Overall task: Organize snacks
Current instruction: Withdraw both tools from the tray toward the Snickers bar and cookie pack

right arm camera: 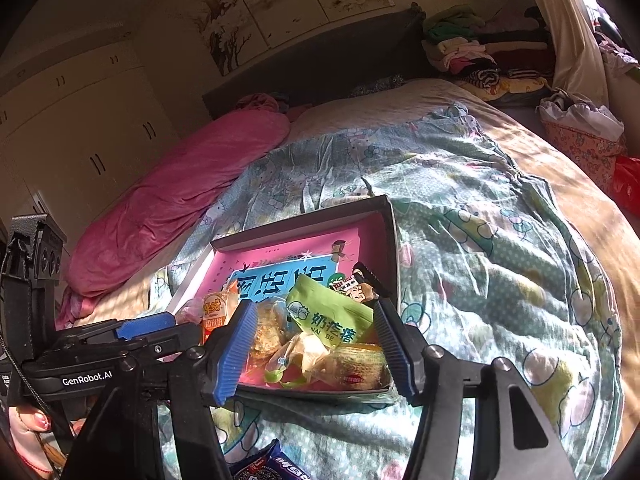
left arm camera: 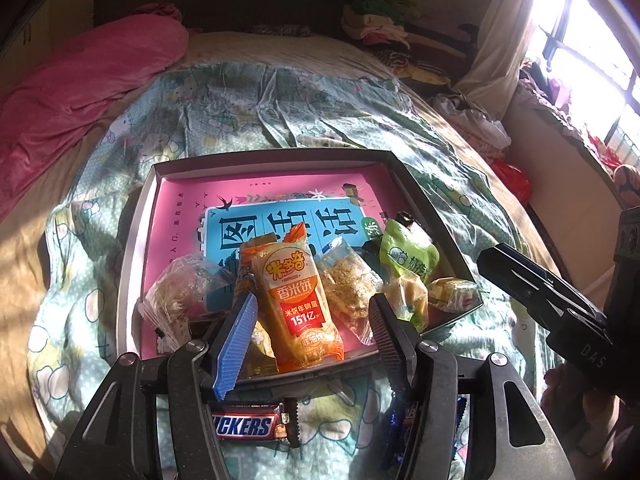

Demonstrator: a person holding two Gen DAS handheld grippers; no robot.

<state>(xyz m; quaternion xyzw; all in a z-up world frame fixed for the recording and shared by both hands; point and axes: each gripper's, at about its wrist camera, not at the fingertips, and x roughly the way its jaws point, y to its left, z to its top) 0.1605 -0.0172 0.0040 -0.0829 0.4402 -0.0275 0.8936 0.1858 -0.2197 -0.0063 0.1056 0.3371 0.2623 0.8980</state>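
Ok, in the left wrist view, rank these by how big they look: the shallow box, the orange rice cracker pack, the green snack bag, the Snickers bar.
1. shallow box
2. orange rice cracker pack
3 and 4. green snack bag and Snickers bar: unsure. They look alike in size, and the bar lies nearer the camera, partly hidden by the left gripper.

— What are the snacks wrapped in?
— Glossy plastic film: the orange rice cracker pack (left arm camera: 298,300), the green pouch (right arm camera: 326,314), the shiny chocolate bar (left arm camera: 248,426).
— And the rest?
— A matt cardboard box (left arm camera: 138,240), a smooth pink printed book cover (left arm camera: 180,208), a wrinkled cloth quilt (right arm camera: 480,240), ribbed blue pads (left arm camera: 236,344).
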